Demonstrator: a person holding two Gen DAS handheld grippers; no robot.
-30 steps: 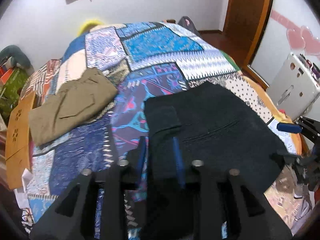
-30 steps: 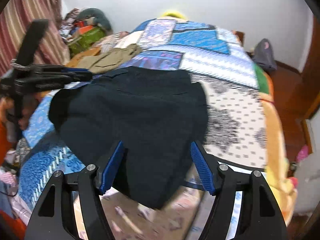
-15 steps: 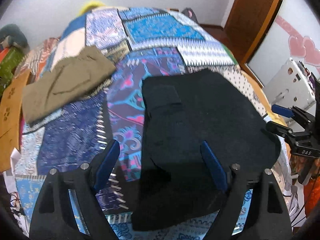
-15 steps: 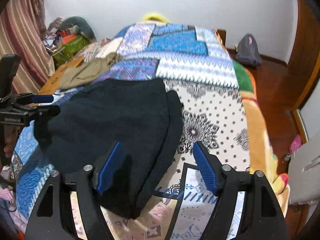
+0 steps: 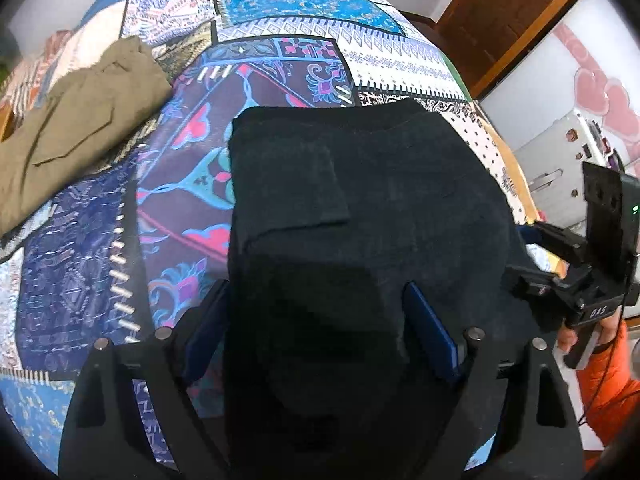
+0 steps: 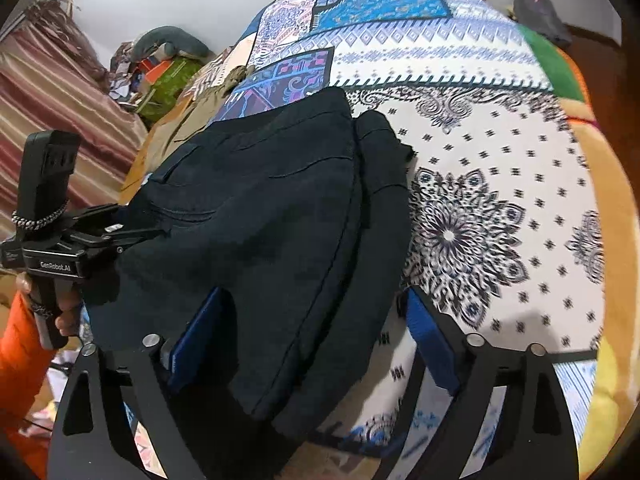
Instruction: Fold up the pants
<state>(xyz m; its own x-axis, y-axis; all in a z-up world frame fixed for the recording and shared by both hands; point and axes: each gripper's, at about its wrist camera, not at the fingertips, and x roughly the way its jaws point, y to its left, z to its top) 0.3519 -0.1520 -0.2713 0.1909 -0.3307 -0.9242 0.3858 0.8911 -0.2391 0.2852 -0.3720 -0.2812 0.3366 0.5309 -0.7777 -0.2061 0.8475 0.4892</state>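
Note:
The black pants (image 5: pixel 360 208) lie folded in layers on the patchwork bedspread (image 5: pixel 80 264), a back pocket on top. In the right wrist view the pants (image 6: pixel 256 232) show a second folded layer at their right edge. My left gripper (image 5: pixel 316 332) is open, its blue pads astride the near edge of the pants. My right gripper (image 6: pixel 312 344) is open too, low over the near right corner of the pants. Each gripper shows in the other's view, the right one (image 5: pixel 572 280) and the left one (image 6: pixel 80 240), both at the pants' edges.
Folded olive pants (image 5: pixel 72 140) lie at the left of the bed. A white case (image 5: pixel 568 152) and a wooden door (image 5: pixel 500 20) stand on the right. Striped curtain (image 6: pixel 52 92) and piled clutter (image 6: pixel 160 72) are at the bed's far left side.
My left gripper let go of the pants and opened a second ago. Both grippers have since moved closer and lower over the near edge of the pants, which have settled flat.

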